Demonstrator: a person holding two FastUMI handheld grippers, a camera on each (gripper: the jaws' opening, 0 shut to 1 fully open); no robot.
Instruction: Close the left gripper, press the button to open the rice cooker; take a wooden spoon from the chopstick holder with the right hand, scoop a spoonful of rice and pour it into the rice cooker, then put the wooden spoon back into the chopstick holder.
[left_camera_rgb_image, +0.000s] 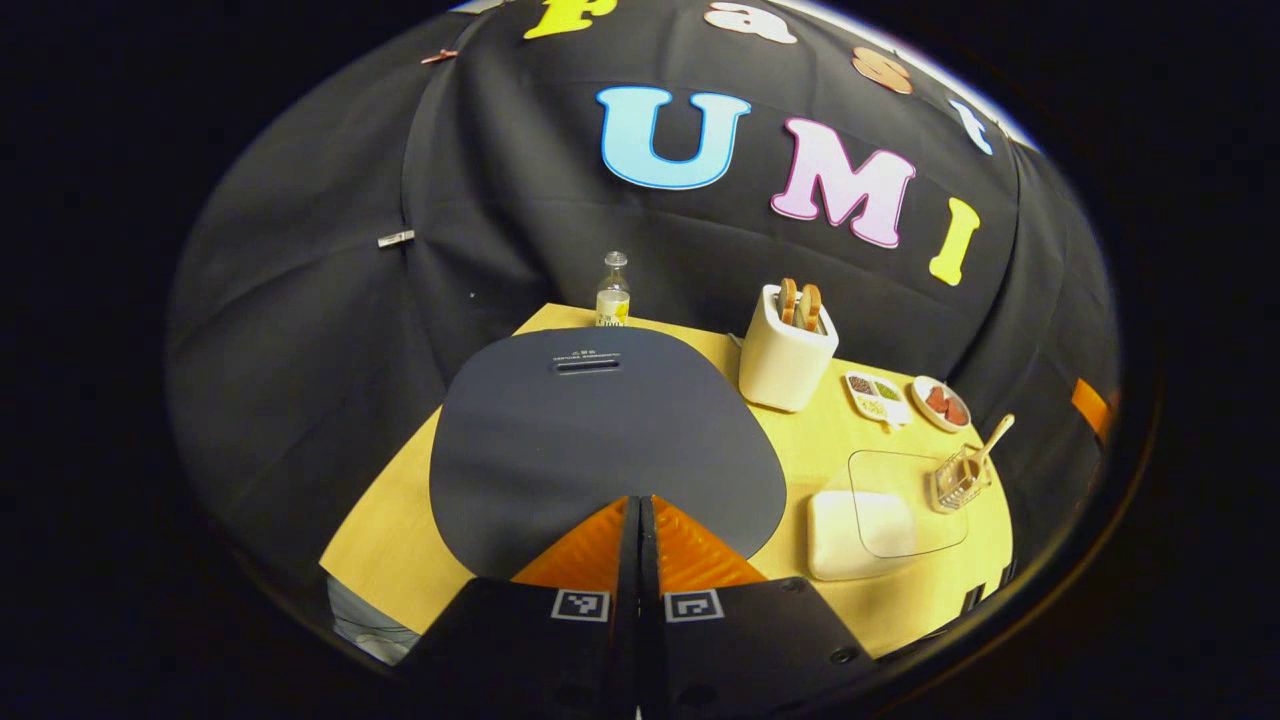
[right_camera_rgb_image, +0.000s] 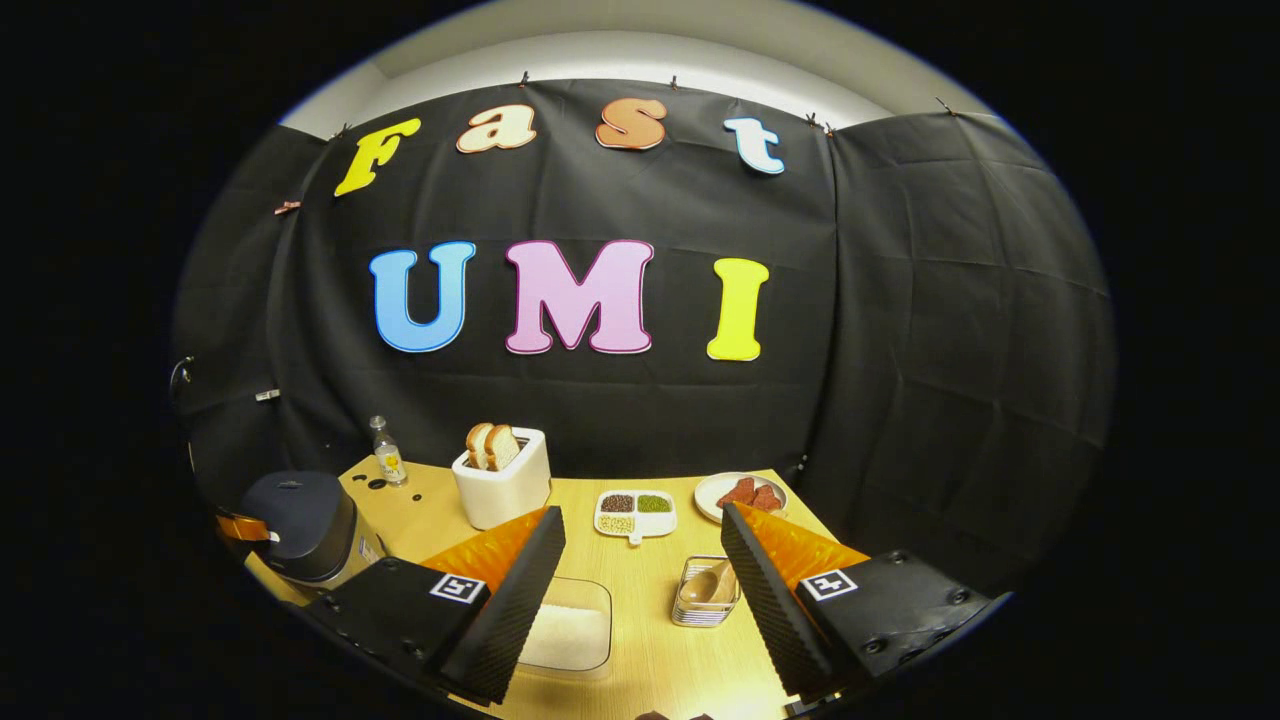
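Rice cooker (left_camera_rgb_image: 600, 440) lid is seen down; left gripper (left_camera_rgb_image: 638, 520) is pressed together above it. Right gripper (right_camera_rgb_image: 640, 580) is spread wide, wooden spoon (right_camera_rgb_image: 706, 585) held in chopstick holder (right_camera_rgb_image: 705, 592), rice in clear box (right_camera_rgb_image: 568, 628).

the left gripper (left_camera_rgb_image: 640, 520) has black angular housings with small screws and a square black-and-white marker behind each ribbed finger. the right gripper (right_camera_rgb_image: 640, 560) has the same black screw-studded housings, one marker on each, behind its ridged fingers.

Open table (right_camera_rgb_image: 640, 590) between rice box (right_camera_rgb_image: 568, 625) and chopstick holder (right_camera_rgb_image: 705, 592)
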